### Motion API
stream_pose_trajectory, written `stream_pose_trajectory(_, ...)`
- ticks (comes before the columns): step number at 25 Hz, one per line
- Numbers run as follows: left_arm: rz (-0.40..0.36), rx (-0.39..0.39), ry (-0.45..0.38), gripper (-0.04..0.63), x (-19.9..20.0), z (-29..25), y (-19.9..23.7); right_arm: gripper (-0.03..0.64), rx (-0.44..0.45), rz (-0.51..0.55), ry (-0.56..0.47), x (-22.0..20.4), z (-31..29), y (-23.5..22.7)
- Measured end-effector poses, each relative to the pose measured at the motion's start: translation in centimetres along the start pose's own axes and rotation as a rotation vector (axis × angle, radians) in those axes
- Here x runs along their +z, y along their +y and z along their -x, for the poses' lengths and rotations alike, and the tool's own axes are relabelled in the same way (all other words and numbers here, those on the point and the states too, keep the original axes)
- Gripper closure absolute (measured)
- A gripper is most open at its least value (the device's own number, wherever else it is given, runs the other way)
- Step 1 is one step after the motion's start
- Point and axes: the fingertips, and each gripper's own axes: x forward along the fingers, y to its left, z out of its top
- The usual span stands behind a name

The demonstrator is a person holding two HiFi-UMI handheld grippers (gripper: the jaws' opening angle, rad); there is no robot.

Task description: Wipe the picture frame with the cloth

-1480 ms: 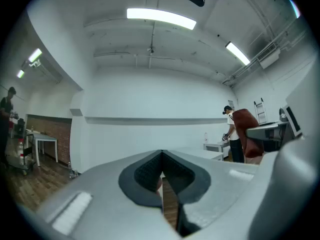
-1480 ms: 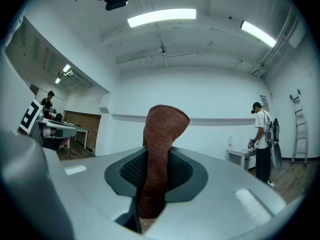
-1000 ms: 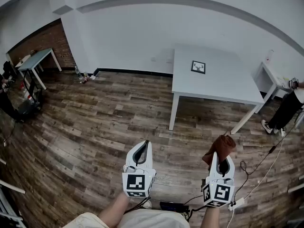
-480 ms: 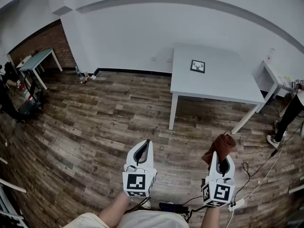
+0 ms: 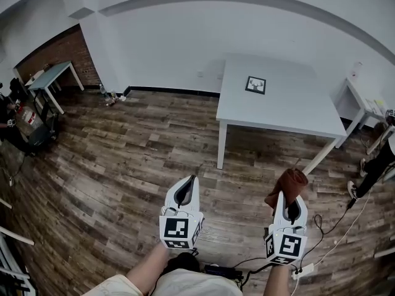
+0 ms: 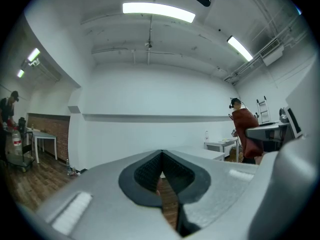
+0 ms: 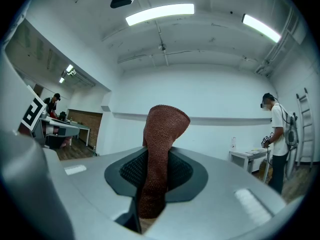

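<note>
Head view: picture frame [image 5: 255, 85] is lying flat on the white counter [image 5: 278, 113], toward its far side, well apart from both claws. Person is standing back on the wood floor [image 5: 123, 165] w/ both claws held low, in front of the body. Left claw [image 5: 189, 184] is pointing fwd w/ nothing in it. Right claw [image 5: 287, 199] is carrying the rust-brown cloth [image 5: 287, 187], which is bunching up above the tips. A cable [image 5: 333, 227] is trailing on the floor by the right side.

Left gripper view: left claw [image 6: 161, 159] is sitting closed, pads meeting at the tip, nothing btwn them. Frame isn't showing clearly here.

Right gripper view: right claw [image 7: 157, 159] is clamping the cloth [image 7: 162, 134] btwn its pads; the knit fabric is standing up past the tips and folding over at the top. Another person [image 7: 277, 139] is standing by a far table.

Handling, as a judgement: cloth is looking soft and floppy, so wiping prob. needs the loose end pressed flat on the frame. Frame is looking small, stiff and light, likely w/ a glazed front, so it's prob. going to slide on the smooth counter. Best hold: empty left claw pinching or pinning an outer edge or corner, not the face, while the right is wiping.
</note>
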Motion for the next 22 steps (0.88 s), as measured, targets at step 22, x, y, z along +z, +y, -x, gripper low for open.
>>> stream_pose_trajectory(22, 0.007, -0.092, -0.016, 0.595, -0.9, -29.2, 6.4, 0.509, -0.064, 0.002, 0.031, -2.5, -29.1, -2.7)
